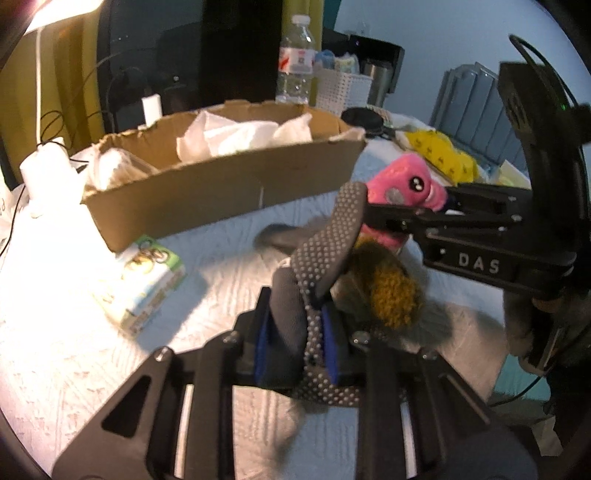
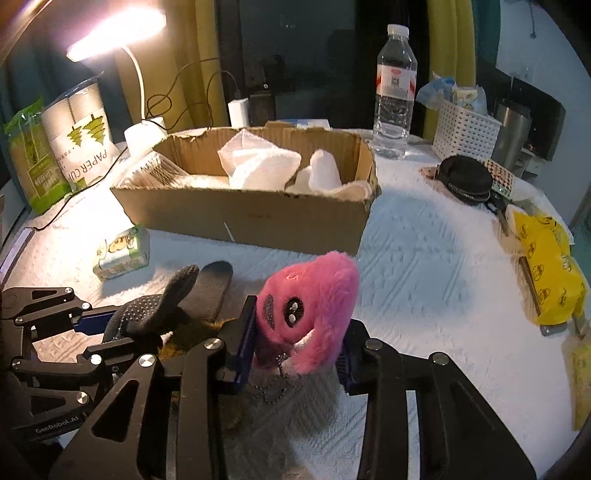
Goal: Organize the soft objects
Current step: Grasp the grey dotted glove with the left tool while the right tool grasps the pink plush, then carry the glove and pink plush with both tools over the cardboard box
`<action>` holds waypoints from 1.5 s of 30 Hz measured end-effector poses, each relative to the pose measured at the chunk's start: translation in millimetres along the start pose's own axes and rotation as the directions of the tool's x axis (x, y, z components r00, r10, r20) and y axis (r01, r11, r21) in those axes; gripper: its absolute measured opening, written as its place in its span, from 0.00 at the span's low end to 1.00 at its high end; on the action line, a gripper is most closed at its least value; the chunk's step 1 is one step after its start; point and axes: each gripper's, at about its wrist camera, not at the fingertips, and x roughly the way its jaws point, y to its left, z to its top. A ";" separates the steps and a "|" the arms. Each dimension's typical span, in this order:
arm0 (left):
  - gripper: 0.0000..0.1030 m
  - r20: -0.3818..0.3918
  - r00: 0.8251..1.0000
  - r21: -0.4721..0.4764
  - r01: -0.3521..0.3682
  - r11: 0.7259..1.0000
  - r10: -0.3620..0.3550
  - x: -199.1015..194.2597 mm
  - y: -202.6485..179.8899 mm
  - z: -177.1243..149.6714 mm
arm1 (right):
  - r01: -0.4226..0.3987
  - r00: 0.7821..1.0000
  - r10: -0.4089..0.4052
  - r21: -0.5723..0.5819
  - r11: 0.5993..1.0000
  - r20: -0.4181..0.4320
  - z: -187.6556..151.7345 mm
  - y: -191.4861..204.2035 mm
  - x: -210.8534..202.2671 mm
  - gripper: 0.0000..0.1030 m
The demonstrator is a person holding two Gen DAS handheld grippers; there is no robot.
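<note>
The left gripper (image 1: 295, 343) is squeezed tight on a grey glove (image 1: 321, 254) with little bumps all over it. The glove sticks up between the blue pads (image 1: 330, 339), and its fingers flop forward. Just beside it sits a fuzzy thing (image 1: 391, 291), yellow-brown and grey, lying on the white cloth (image 1: 221, 277).

The right gripper (image 2: 299, 350) is closed on a pink plush toy (image 2: 314, 306). The toy has a black eye and a little bead chain (image 2: 275, 391) hanging under it. Both grippers are close together, side by side.

Behind them is a cardboard box (image 2: 258, 218) with white soft things (image 2: 258, 166) inside. A small carton (image 2: 122, 251) lies near the box's left corner. A water bottle (image 2: 393, 92) and a white basket (image 2: 463, 129) stand farther back. A yellow bag (image 2: 550, 273) lies off to the right. A lamp (image 2: 114, 33) shines from the left.
</note>
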 end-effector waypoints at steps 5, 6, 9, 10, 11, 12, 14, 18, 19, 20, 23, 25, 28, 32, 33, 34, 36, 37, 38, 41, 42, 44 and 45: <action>0.24 0.027 1.000 -0.016 -0.002 1.000 0.002 -8.6 6.6 3.3 | 0.002 1.000 -0.002 -0.011 1.000 0.017 5.5 3.5 -6.7 0.37; 0.24 0.031 1.000 -0.019 -0.002 1.000 0.002 -9.8 7.6 3.4 | 0.004 1.000 -0.004 -0.013 1.000 0.021 6.6 4.0 -8.3 0.37; 0.24 0.042 0.999 -0.032 0.001 1.000 0.000 -13.3 11.7 4.7 | 0.007 0.999 -0.006 -0.016 1.000 0.034 9.8 4.9 -13.3 0.37; 0.24 0.046 0.999 -0.036 0.000 0.999 0.002 -14.8 13.0 5.8 | 0.007 0.999 -0.006 -0.017 1.000 0.037 10.7 5.1 -14.5 0.37; 0.24 0.051 0.999 -0.039 0.000 0.999 0.002 -16.9 14.4 6.1 | 0.007 0.999 -0.007 -0.017 1.000 0.042 12.2 5.7 -16.0 0.37; 0.24 0.057 0.998 -0.044 -0.001 0.999 0.003 -18.6 15.5 7.3 | 0.008 0.999 -0.007 -0.018 1.000 0.046 13.6 6.1 -17.5 0.37; 0.24 0.069 0.998 -0.049 -0.001 0.999 0.005 -22.3 18.6 10.0 | 0.008 0.998 -0.007 -0.021 1.000 0.055 16.0 6.8 -20.3 0.37; 0.24 0.091 0.996 -0.059 -0.008 0.998 0.013 -29.9 24.0 14.4 | 0.006 0.997 -0.004 -0.029 1.000 0.074 21.8 9.9 -25.8 0.37; 0.24 0.096 0.995 -0.060 -0.009 0.998 0.015 -32.0 25.1 15.6 | 0.005 0.997 -0.003 -0.031 1.000 0.079 23.5 10.6 -27.3 0.37; 0.24 0.099 0.995 -0.060 -0.011 0.998 0.016 -33.0 25.5 16.4 | 0.005 0.997 -0.003 -0.033 0.999 0.083 25.1 11.2 -28.7 0.37; 0.24 0.110 0.994 -0.060 -0.012 0.998 0.019 -36.4 25.8 18.9 | 0.004 0.996 -0.001 -0.037 0.999 0.091 28.0 11.4 -31.9 0.37; 0.24 0.119 0.993 -0.059 -0.013 0.998 0.020 -39.5 25.9 20.4 | 0.003 0.995 0.001 -0.040 0.999 0.097 29.7 12.4 -33.8 0.37; 0.24 0.130 0.991 -0.059 -0.015 0.998 0.023 -44.3 26.8 22.9 | 0.003 0.995 0.001 -0.043 0.999 0.104 32.3 13.6 -36.7 0.37; 0.24 0.148 0.989 -0.056 -0.022 0.998 0.030 -50.5 29.9 28.6 | 0.002 0.993 0.004 -0.049 0.999 0.120 37.1 15.3 -41.8 0.37; 0.24 0.152 0.988 -0.057 -0.024 0.998 0.033 -51.6 31.2 31.0 | 0.001 0.992 0.005 -0.050 0.999 0.124 38.5 15.3 -42.6 0.37; 0.24 0.155 0.987 -0.056 -0.027 0.998 0.036 -52.3 31.6 32.7 | -0.001 0.992 0.007 -0.051 0.999 0.129 40.2 15.7 -43.9 0.37; 0.24 0.163 0.986 -0.054 -0.033 0.998 0.041 -55.1 32.7 37.2 | -0.002 0.990 0.010 -0.054 0.999 0.140 43.7 15.7 -46.4 0.37; 0.24 0.169 0.985 -0.052 -0.037 0.998 0.045 -56.9 33.3 39.9 | -0.005 0.989 0.012 -0.053 0.999 0.145 45.5 15.6 -47.6 0.37; 0.24 0.173 0.984 -0.050 -0.039 0.998 0.048 -58.0 33.9 42.2 | -0.005 0.989 0.013 -0.053 0.999 0.150 47.0 15.8 -48.7 0.37; 0.24 0.191 0.980 -0.049 -0.050 0.998 0.059 -63.0 35.8 49.6 | -0.008 0.987 0.017 -0.057 0.998 0.162 52.8 15.8 -51.3 0.37; 0.24 0.196 0.979 -0.049 -0.055 0.997 0.063 -64.4 36.6 52.5 | -0.009 0.986 0.019 -0.059 0.998 0.165 54.2 15.6 -52.0 0.37; 0.24 0.203 0.977 -0.047 -0.061 0.997 0.069 -65.7 37.2 56.7 | -0.012 0.985 0.023 -0.064 0.998 0.172 57.4 15.3 -52.8 0.37; 0.24 0.208 0.975 -0.047 -0.066 0.997 0.074 -66.9 37.8 59.5 | -0.013 0.984 0.024 -0.065 0.998 0.175 58.4 15.2 -53.3 0.37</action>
